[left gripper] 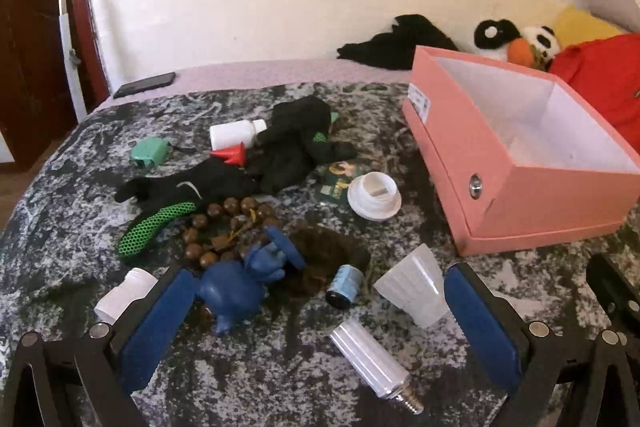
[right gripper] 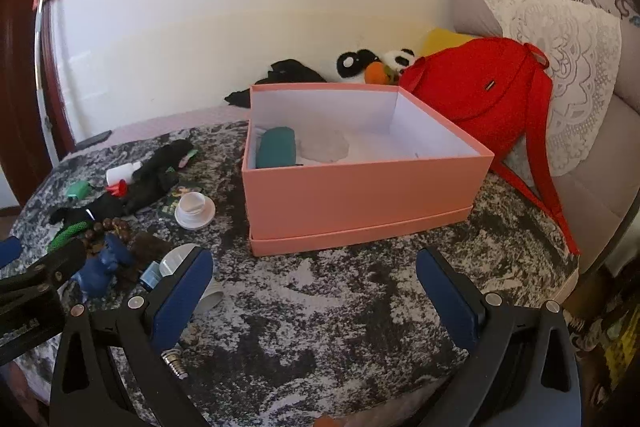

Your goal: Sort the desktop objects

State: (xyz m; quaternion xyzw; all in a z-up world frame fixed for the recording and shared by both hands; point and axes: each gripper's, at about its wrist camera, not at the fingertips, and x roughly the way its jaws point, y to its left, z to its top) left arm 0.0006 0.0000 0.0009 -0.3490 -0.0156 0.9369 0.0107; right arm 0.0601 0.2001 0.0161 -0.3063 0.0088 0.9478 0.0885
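My left gripper [left gripper: 320, 315] is open low over the mottled grey cloth. Between its blue pads lie a blue figurine [left gripper: 236, 291], a small blue cylinder [left gripper: 344, 285], a clear plastic cup [left gripper: 412, 287] on its side and a clear tube bulb [left gripper: 372, 363]. The figurine rests against the left pad. My right gripper [right gripper: 316, 301] is open and holds nothing, in front of the pink box [right gripper: 360, 195]. Inside the box lie a teal case [right gripper: 276, 147] and a clear lump [right gripper: 324, 149]. The same box [left gripper: 448, 135] stands at the right in the left wrist view.
Farther back lie wooden beads [left gripper: 228, 227], black-and-green gloves [left gripper: 172, 199], a white lid [left gripper: 374, 195], a white bottle [left gripper: 236, 133], a red cone [left gripper: 230, 153] and a green item [left gripper: 150, 153]. A phone [left gripper: 145, 84] lies far left. A red backpack [right gripper: 492, 91], plush toys and pillows sit behind the box.
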